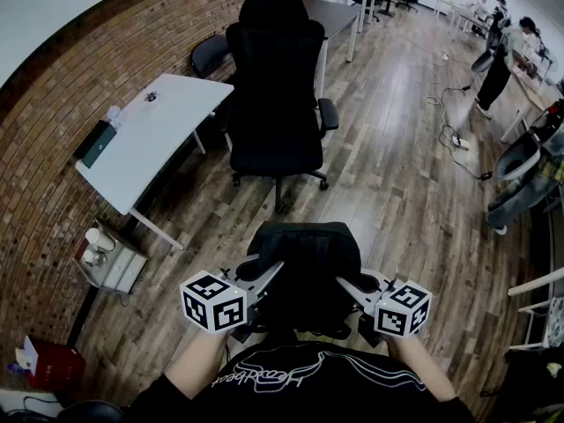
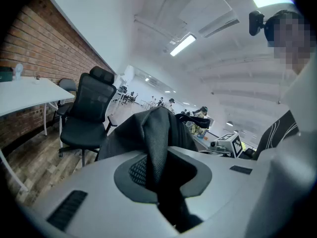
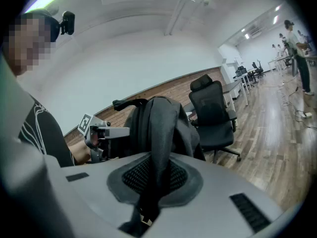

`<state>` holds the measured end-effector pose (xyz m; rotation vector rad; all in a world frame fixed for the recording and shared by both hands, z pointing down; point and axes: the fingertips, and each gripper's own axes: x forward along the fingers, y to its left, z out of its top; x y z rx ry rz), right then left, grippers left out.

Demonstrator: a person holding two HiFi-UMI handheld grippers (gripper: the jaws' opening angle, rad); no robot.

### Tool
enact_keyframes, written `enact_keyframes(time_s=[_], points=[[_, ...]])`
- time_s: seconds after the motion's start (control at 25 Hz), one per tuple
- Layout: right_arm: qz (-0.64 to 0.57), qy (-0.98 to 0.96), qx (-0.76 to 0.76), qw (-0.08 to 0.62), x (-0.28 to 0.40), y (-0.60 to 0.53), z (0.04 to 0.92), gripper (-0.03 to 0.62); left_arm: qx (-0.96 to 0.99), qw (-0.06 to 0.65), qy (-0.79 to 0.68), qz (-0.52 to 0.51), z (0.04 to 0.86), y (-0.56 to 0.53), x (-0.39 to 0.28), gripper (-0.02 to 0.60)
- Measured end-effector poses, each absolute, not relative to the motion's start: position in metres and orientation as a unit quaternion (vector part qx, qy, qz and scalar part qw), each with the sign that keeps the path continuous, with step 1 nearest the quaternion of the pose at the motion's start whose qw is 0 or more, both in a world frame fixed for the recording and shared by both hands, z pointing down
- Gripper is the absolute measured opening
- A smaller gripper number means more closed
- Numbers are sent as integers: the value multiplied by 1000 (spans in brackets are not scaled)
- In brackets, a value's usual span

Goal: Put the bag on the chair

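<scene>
A black backpack (image 1: 304, 267) hangs in front of me between both grippers, above the wooden floor. My left gripper (image 1: 266, 280) is shut on one grey strap (image 2: 157, 143) of the bag. My right gripper (image 1: 350, 287) is shut on another strap (image 3: 161, 143). In each gripper view the strap runs down between the jaws and the bag's body (image 2: 133, 133) rises just beyond them. The black office chair (image 1: 275, 104) stands a step ahead, its seat bare and facing me; it is also in the left gripper view (image 2: 86, 118) and the right gripper view (image 3: 214, 115).
A white desk (image 1: 150, 135) stands left of the chair along the brick wall, with a small shelf cart (image 1: 106, 258) near its front leg. A second chair and a grey desk (image 1: 330, 16) sit behind. Cables (image 1: 458, 135) and people (image 1: 502, 60) are far right.
</scene>
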<state>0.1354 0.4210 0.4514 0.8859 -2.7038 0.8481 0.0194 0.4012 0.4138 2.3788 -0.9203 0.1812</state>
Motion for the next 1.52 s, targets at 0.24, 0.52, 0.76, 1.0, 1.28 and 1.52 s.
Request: enact_keyframes(time_s=[0.24, 0.52, 0.76, 1.0, 1.28, 1.52], points=[[294, -903, 301, 93, 112, 370, 461, 34, 889, 300, -339, 72, 424, 348, -4, 69], [306, -897, 303, 100, 88, 309, 472, 34, 888, 313, -330, 74, 437, 284, -28, 69], [302, -893, 314, 111, 61, 264, 472, 34, 888, 316, -326, 79, 438, 239, -55, 69], [297, -894, 318, 110, 38, 232, 464, 34, 893, 306, -321, 76, 430, 208, -78, 69], [298, -895, 315, 108, 33, 207, 465, 34, 890, 305, -330, 80, 430, 186, -85, 69], [306, -898, 299, 103, 25, 163, 477, 34, 882, 307, -346, 89, 439, 146, -92, 69]])
